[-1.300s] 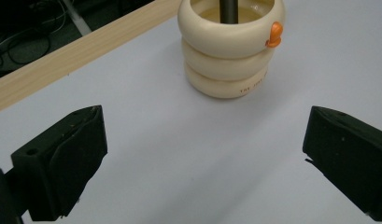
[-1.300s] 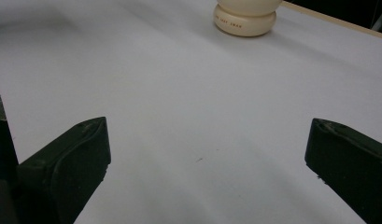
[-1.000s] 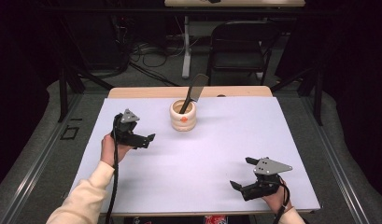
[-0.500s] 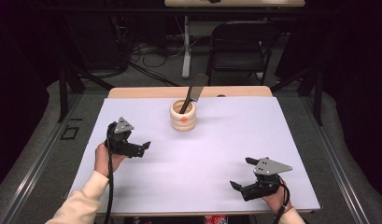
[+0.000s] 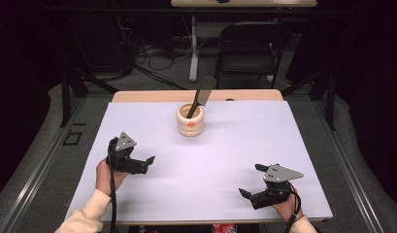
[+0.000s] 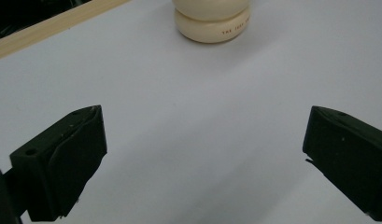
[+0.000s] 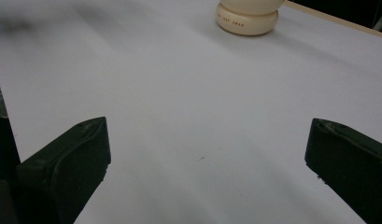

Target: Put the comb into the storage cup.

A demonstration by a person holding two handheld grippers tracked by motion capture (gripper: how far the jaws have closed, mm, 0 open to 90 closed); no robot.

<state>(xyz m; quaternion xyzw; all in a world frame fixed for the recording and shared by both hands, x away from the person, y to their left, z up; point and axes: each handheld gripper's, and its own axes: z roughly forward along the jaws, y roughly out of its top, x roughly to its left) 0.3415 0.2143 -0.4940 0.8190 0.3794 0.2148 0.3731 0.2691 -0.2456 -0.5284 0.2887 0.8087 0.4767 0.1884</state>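
A cream ribbed pot (image 5: 190,121) stands upright toward the back middle of the white table (image 5: 235,145), with a grey flat-bladed tool (image 5: 202,96) leaning out of it. The pot's base (image 6: 212,23) lies ahead in the left gripper view, and also far ahead as the pot's base (image 7: 247,18) in the right gripper view. My left gripper (image 5: 143,164) is at the front left, open and holding nothing. My right gripper (image 5: 250,180) rests near the front right edge, open and holding nothing too. Both sit well short of the pot.
A wooden strip (image 5: 196,95) edges the table's far side. Beyond it are a dark folding chair (image 5: 249,48), cables on the floor (image 5: 152,53) and a table leg (image 5: 192,48). Grey floor lies to either side of the table.
My left gripper has drawn back toward the front left of the table, away from the pot. The right gripper has stayed put.
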